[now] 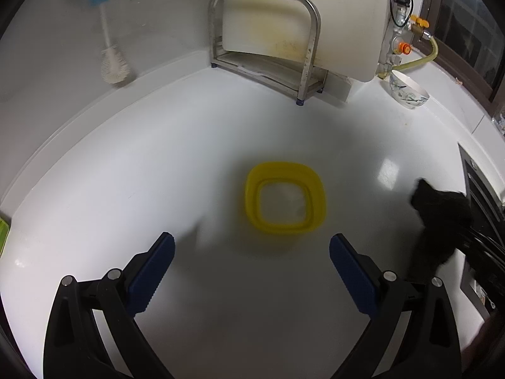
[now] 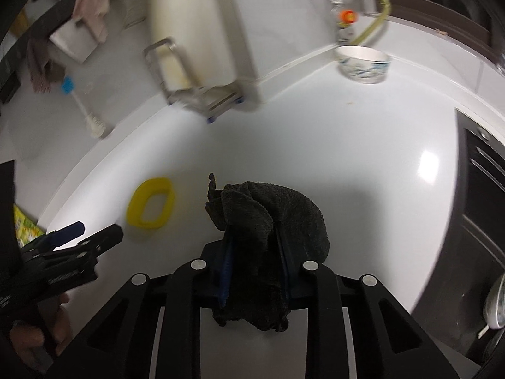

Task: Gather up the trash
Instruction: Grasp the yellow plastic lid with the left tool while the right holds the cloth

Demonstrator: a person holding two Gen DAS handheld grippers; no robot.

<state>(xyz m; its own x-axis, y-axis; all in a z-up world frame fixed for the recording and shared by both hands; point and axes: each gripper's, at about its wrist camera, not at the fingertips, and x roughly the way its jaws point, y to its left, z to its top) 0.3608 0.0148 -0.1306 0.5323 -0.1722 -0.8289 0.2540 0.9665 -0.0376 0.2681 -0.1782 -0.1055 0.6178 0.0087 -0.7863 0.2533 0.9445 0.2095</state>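
A yellow square ring-shaped lid frame (image 1: 285, 198) lies flat on the white counter, just ahead of my left gripper (image 1: 252, 249), whose blue pads stand wide apart with nothing between them. In the right wrist view the same yellow ring (image 2: 151, 203) lies to the left. My right gripper (image 2: 255, 246) is shut on a dark grey crumpled cloth (image 2: 284, 218), which bulges above the jaws and hangs below them. That cloth also shows as a dark lump (image 1: 442, 218) at the right of the left wrist view. The left gripper (image 2: 82, 237) appears at the left of the right wrist view.
A steel rack (image 1: 268, 47) holding a white cutting board stands at the back wall. A patterned bowl (image 1: 408, 90) sits back right beneath gas fittings. A bottle brush (image 1: 110, 60) leans at the back left. A dark stove edge (image 2: 479, 189) borders the counter on the right.
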